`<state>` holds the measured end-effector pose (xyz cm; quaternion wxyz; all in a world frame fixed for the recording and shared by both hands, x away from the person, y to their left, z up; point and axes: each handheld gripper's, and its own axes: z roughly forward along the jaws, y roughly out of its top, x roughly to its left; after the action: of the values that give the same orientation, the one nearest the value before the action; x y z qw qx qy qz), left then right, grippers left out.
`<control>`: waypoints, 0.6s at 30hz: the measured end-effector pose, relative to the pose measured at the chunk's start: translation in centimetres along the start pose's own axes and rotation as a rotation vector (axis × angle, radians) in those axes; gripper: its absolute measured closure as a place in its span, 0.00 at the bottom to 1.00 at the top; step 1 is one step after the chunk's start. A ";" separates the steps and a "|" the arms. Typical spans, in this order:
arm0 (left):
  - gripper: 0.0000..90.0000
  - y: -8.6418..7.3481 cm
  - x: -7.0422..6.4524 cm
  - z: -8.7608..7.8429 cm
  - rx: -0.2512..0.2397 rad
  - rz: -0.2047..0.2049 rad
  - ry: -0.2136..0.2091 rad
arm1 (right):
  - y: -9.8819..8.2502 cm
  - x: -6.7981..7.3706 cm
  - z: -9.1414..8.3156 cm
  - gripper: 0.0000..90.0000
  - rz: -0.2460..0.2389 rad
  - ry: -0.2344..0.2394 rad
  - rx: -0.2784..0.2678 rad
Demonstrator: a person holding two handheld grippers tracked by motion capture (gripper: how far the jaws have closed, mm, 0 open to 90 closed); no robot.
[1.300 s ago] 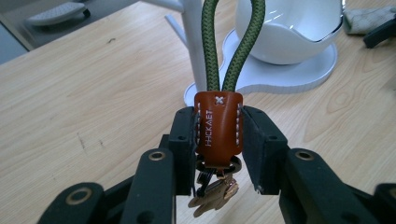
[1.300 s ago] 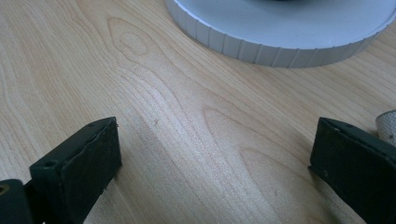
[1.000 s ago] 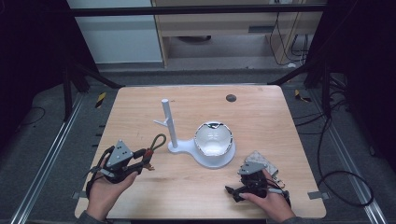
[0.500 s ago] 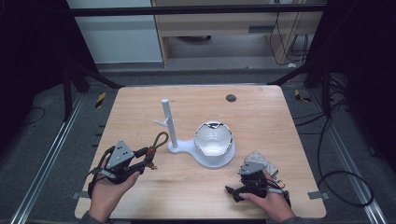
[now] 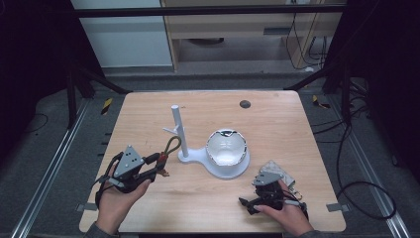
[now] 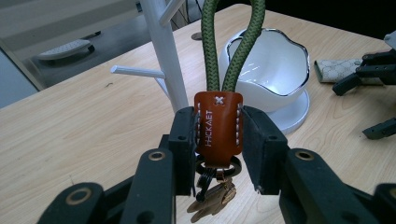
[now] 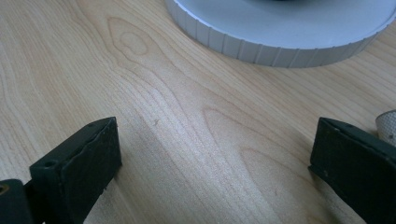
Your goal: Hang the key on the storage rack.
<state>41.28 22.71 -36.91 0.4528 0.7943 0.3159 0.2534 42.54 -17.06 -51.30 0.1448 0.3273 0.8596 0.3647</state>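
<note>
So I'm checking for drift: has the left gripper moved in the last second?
Yes, slightly. In the high view the left gripper has edged up the table toward the white stand, carrying the keychain.

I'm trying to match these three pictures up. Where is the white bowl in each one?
High view: bowl at table centre, right of the stand.
Left gripper view: upper right, behind the green cord.
Right gripper view: the bowl itself is not in it.
Shared landmark: the round white base.
</note>
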 end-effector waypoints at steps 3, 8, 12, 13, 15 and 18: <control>0.73 0.1 0.2 0.2 0.001 -0.003 0.005 | 0.0 0.0 0.0 0.02 -0.001 -0.001 0.000; 0.73 0.4 0.5 0.5 -0.007 -0.015 0.011 | 0.0 0.0 0.0 0.02 0.002 -0.001 0.000; 0.73 0.7 0.3 0.6 -0.013 -0.013 0.012 | 0.0 0.0 0.0 0.02 0.002 -0.001 0.001; 0.73 0.7 0.3 0.6 -0.013 -0.013 0.012 | 0.0 0.0 0.0 0.02 0.001 -0.001 0.000; 0.73 0.8 0.3 0.7 -0.014 -0.012 0.013 | 0.0 0.0 0.0 0.02 0.001 -0.001 0.000; 0.73 1.0 0.5 0.8 -0.017 -0.015 0.019 | -0.1 0.0 0.0 0.02 0.000 -0.001 0.000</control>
<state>42.43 22.23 -36.35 0.4583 0.7857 0.3241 0.2599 42.49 -17.11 -51.31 0.1453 0.3277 0.8594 0.3647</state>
